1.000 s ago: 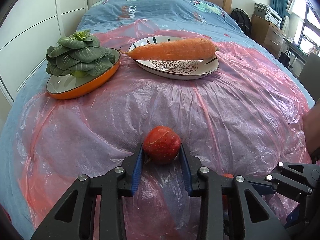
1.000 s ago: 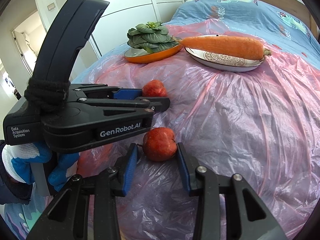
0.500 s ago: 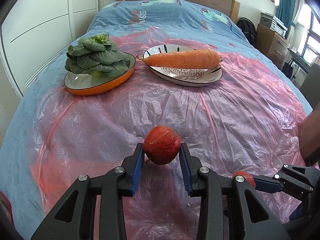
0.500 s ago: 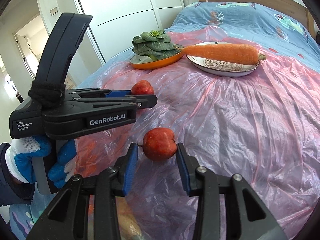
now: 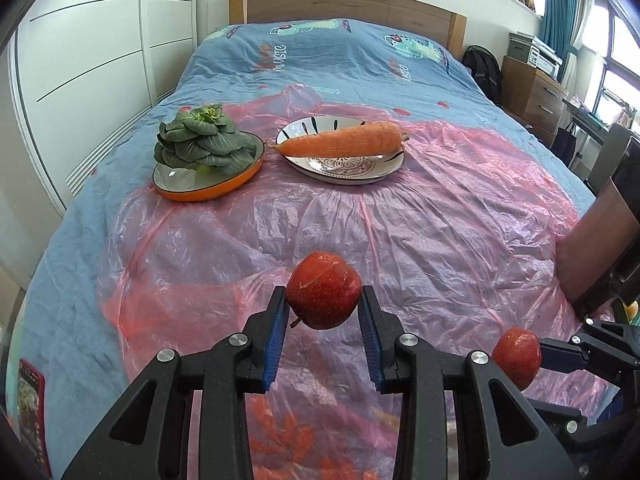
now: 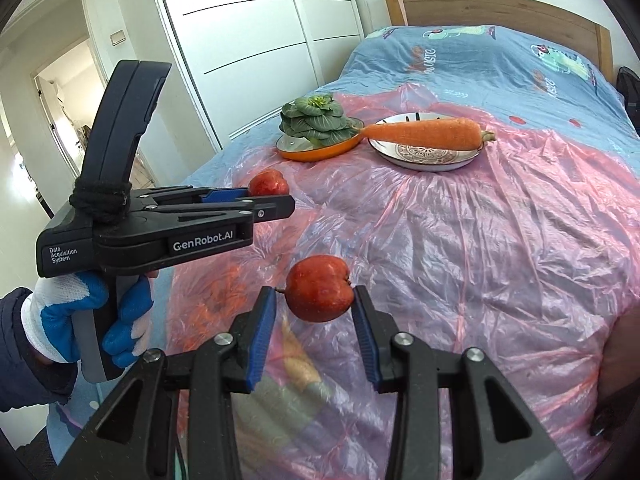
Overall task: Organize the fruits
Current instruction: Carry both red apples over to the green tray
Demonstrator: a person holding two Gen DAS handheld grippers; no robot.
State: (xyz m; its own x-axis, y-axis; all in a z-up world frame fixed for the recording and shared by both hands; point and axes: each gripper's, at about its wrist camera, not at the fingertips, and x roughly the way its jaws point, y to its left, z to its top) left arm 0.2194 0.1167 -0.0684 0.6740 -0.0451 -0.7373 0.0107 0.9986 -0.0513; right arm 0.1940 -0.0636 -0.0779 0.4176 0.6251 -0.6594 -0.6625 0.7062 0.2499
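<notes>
Red and speckled, a round apple [image 5: 323,296] sits pinched between the blue pads of the left tool [image 5: 323,312], clear of the crinkled pink plastic sheet [image 5: 440,232] spread over the blue-quilted bed [image 5: 320,56]. The right tool [image 6: 314,308] is likewise closed on a second red apple [image 6: 319,294], held by its sides with the stem pointing left, and also off the sheet. Each tool shows at the edge of the other's view, so the two are side by side near the foot of the bed.

Judging by this, the step in hand is the carry: both fruits are gripped and raised, neither yet set down. Further up the bed an orange-rimmed shallow dish [image 5: 176,186] holds a leafy green bok choy [image 5: 202,142], and just beside it a white patterned plate [image 5: 344,170] bears a large orange carrot [image 5: 344,142]. Both dishes are occupied, and no empty container for fruit is visible, so the destination cannot be told. The next move calls for keeping both grips firm while travelling, then lowering each apple onto a stable spot before letting go, since round fruit may roll on slick plastic.
</notes>
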